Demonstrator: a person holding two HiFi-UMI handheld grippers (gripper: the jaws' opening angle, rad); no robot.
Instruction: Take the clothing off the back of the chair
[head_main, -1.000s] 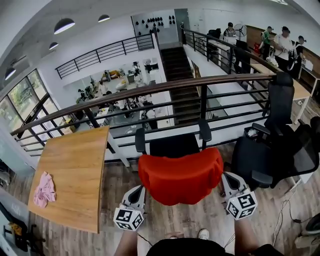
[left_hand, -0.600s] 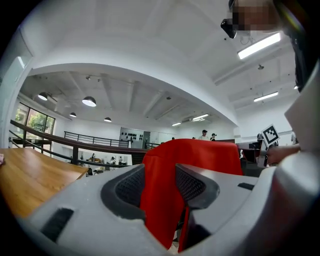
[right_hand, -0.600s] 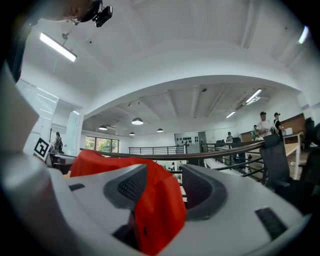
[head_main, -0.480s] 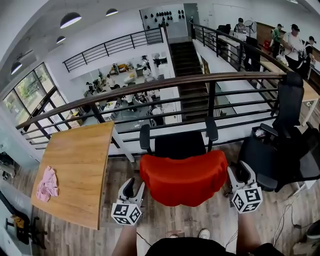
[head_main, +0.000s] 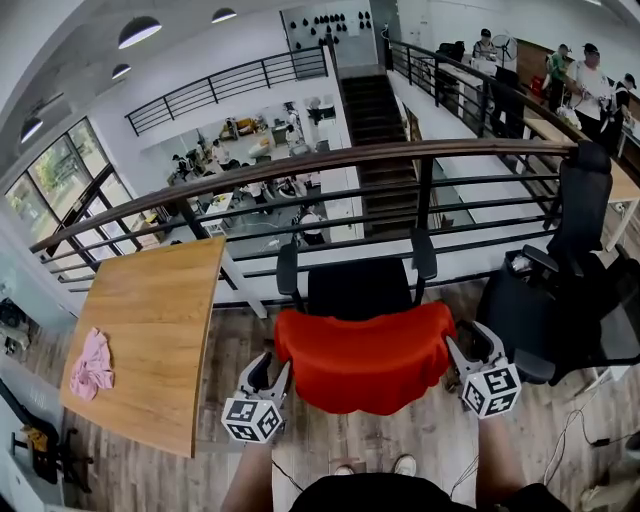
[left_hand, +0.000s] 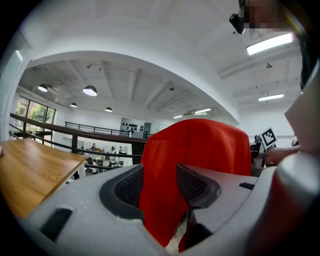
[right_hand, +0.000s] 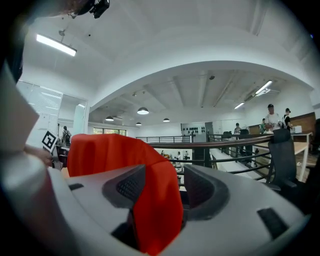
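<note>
Clothing (head_main: 365, 355), a red garment, is hanging draped over the back of the black chair (head_main: 358, 290), covering it from the top down. The head view is showing the left gripper (head_main: 270, 372) and the right gripper (head_main: 468, 346) sitting at the garment's two side edges, but it is not showing what is lying between the jaws. The left gripper view is filling that in: its jaws, having just been opening, are standing spread with the red edge hanging between them. The right gripper view is showing the same on its side. Its jaws have just been opening too and are standing apart, with red cloth lying against one pad and a gap beside the other. A wooden bench (head_main: 150, 330) is standing to the left of the chair, carrying a pink cloth (head_main: 91, 365). A dark railing (head_main: 300, 170) is running behind the chair. A second black chair (head_main: 570, 290) is standing close on the right, near the right gripper.
</note>
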